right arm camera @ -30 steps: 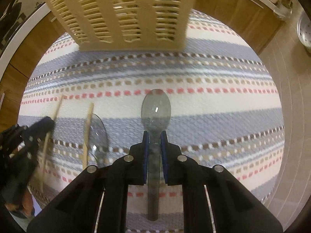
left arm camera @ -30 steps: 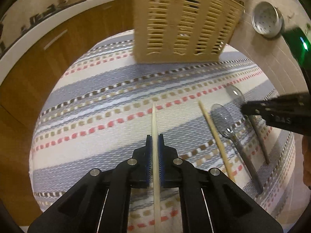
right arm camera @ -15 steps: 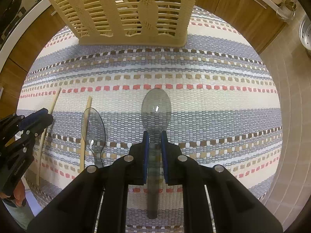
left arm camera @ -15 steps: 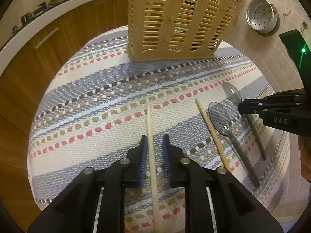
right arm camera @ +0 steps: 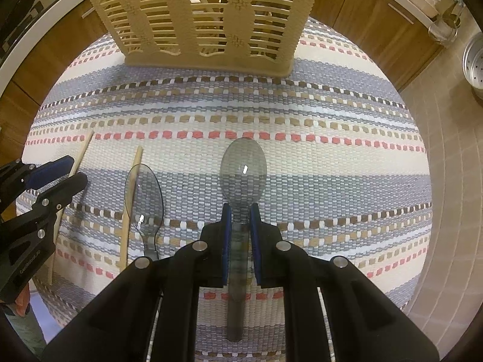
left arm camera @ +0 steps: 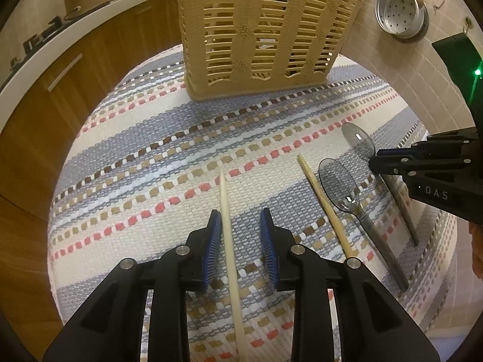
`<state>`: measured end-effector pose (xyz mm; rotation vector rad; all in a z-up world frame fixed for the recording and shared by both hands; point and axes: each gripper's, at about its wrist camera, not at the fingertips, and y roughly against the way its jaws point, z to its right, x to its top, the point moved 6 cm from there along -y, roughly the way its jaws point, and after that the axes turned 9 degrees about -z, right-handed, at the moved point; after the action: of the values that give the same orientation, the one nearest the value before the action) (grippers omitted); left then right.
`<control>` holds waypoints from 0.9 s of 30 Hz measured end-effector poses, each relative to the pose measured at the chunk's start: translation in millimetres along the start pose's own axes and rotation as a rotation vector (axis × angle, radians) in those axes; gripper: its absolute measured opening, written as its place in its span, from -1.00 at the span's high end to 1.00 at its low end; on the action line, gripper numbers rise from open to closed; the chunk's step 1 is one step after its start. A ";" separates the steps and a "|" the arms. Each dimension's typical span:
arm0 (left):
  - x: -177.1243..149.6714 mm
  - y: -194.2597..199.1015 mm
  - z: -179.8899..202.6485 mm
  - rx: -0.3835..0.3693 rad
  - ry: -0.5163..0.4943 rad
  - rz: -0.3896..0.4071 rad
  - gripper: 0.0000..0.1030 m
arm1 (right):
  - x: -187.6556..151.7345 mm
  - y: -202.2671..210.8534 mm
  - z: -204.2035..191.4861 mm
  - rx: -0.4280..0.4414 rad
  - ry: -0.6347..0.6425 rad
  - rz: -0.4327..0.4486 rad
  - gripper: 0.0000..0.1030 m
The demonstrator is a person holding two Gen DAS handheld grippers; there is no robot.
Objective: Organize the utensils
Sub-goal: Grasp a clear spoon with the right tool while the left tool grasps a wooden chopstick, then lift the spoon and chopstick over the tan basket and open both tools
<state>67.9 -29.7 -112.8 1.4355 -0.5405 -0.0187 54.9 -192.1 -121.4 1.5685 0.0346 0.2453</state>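
Observation:
A tan slotted utensil basket [left arm camera: 265, 33] stands at the far side of a striped woven mat [left arm camera: 169, 157]; it also shows in the right wrist view [right arm camera: 205, 15]. My left gripper [left arm camera: 240, 226] is open, its blue pads either side of a pale chopstick [left arm camera: 228, 235] that lies on the mat. A second chopstick [left arm camera: 324, 208] and a clear grey spoon [left arm camera: 344, 187] lie to its right. My right gripper [right arm camera: 240, 220] is shut on another clear grey spoon [right arm camera: 243, 169], whose bowl points toward the basket.
Wooden cabinets [left arm camera: 60, 69] with a white counter edge lie beyond the mat on the left. A perforated metal pot [left arm camera: 401, 12] sits on the tiled floor at the far right. The second spoon [right arm camera: 145, 193] and chopstick [right arm camera: 129, 199] lie left of my right gripper.
My left gripper has opened and let go of the chopstick, which now lies on the mat. Both grippers have drawn back from the basket. The right gripper still holds its spoon.

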 end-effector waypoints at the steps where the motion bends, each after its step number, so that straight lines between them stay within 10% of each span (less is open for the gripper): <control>1: 0.8 -1.2 0.6 0.009 -0.002 0.001 0.59 | -1.1 -0.3 0.0 0.001 0.000 0.003 0.80; 4: 2.2 -2.8 -2.2 0.058 -0.003 0.011 0.91 | -4.4 -1.1 2.4 0.008 0.002 0.014 0.80; 27: 10.0 71.9 -30.4 -0.275 0.191 0.336 0.93 | -37.7 73.9 -0.3 0.087 0.044 0.295 0.81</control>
<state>65.8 6.6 -43.0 1.0533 -0.5898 0.2985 8.3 -199.7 -53.2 1.6528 -0.1548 0.5160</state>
